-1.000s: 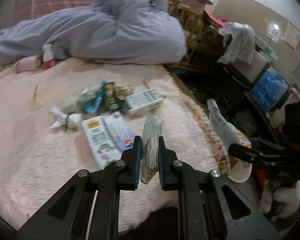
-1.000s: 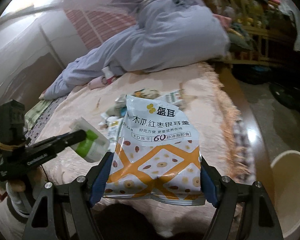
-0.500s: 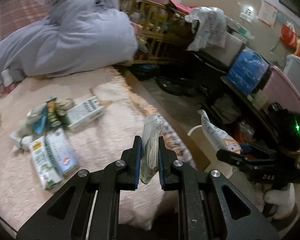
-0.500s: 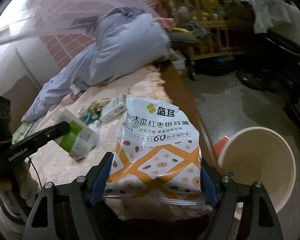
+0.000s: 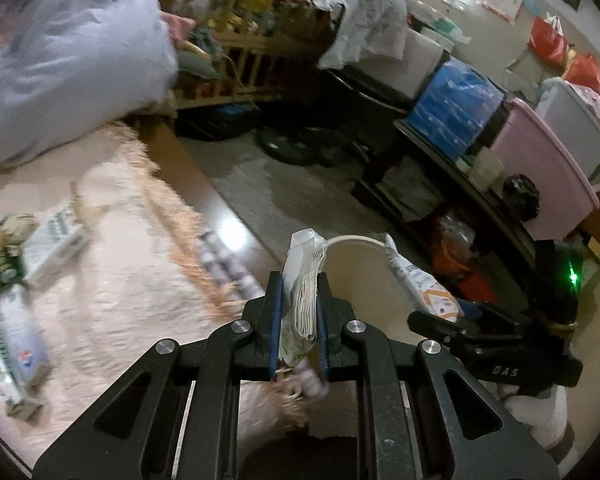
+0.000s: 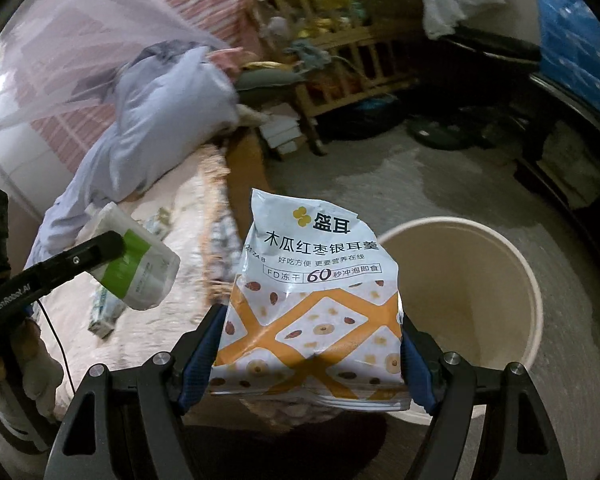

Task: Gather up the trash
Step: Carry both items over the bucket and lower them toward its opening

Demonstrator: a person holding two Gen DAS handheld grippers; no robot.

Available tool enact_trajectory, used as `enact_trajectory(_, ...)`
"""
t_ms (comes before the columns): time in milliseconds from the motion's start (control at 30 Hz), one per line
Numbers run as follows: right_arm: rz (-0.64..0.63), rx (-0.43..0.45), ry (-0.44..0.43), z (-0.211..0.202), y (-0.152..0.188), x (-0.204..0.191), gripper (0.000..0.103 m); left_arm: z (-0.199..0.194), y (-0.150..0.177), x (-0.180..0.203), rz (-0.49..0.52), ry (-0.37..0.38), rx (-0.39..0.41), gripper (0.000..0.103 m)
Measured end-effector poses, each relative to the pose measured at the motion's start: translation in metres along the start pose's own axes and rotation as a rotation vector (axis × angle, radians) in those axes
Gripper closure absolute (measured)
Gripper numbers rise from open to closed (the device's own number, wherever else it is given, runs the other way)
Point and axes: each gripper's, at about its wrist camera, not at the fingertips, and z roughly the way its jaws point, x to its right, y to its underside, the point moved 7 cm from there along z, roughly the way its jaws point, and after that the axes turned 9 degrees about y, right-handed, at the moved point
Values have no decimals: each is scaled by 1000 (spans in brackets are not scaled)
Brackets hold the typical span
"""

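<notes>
The left hand-held gripper [image 5: 298, 316] pinches a flattened green-and-white carton [image 5: 302, 280]; the right hand-held gripper [image 6: 312, 354] clamps an orange-and-white snack bag [image 6: 312, 300]. Both hang off the bed's [image 5: 112, 280] fringed edge, by the cream bin [image 6: 464, 292]; neither is dropped yet. Several cartons [image 5: 48, 240] remain on the bed.

The room looks dim, with dark, round corners in both pictures. A white glare spot shines on the floor [image 5: 230, 228] at the middle left of the left view, and the bed [image 5: 112, 280] there looks smeared and blurry. Straight lines bend near the edges.
</notes>
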Motion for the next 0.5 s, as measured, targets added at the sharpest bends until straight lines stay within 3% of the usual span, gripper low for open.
enact_trajectory(500,156,-57,65,28,20,81,26,78,1,43,53,55,-116,91)
